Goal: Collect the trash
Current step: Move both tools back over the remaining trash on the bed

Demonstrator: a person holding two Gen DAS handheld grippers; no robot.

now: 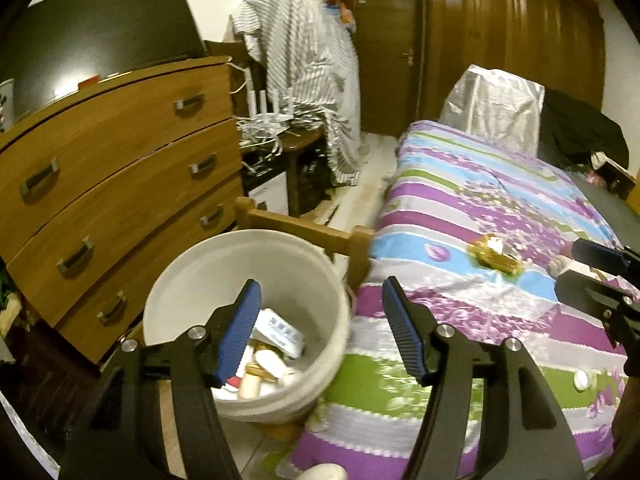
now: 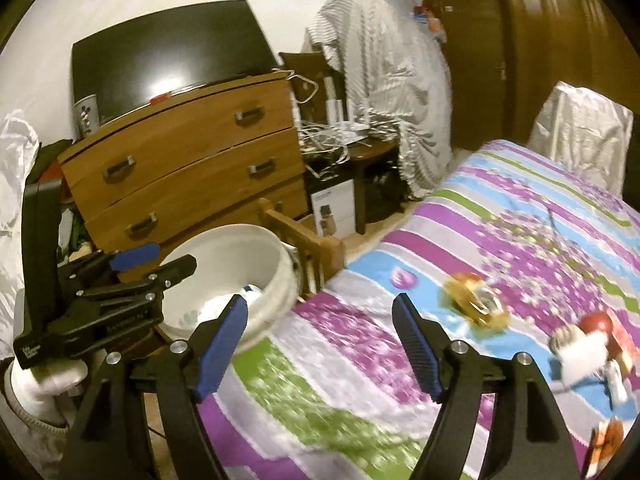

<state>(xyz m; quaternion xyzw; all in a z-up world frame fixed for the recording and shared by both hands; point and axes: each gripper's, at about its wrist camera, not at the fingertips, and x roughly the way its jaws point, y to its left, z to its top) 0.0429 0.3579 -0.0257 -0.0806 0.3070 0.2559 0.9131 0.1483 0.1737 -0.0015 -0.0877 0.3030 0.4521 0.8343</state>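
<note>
1. A bed (image 1: 480,280), covered by a striped floral quilt, fills the right side of both views.
2. A wooden dresser (image 1: 120,168) with three drawers is seen beyond the bed's near corner, a dark screen (image 1: 100,32) standing on its top.
3. A white bucket (image 1: 192,280) is set beside the bed's near edge, just in front of the dresser; discarded packets and small bottles (image 1: 276,344) lie at its bottom.
4. The left gripper (image 1: 320,328) is held above the bucket's rim and the bed's edge; its blue pads are parted, with nothing between them.
5. The right gripper (image 2: 320,344) is held over the quilt, jaws spread wide and empty.
6. Trash is left on the quilt: a gold wrapper (image 2: 476,304) near the bed's middle, and a red-and-white package (image 2: 592,344) towards the far side (blurred, so its make cannot be told).
7. A small white cap (image 1: 581,379) lies on a green stripe near the bed's near edge.
</note>
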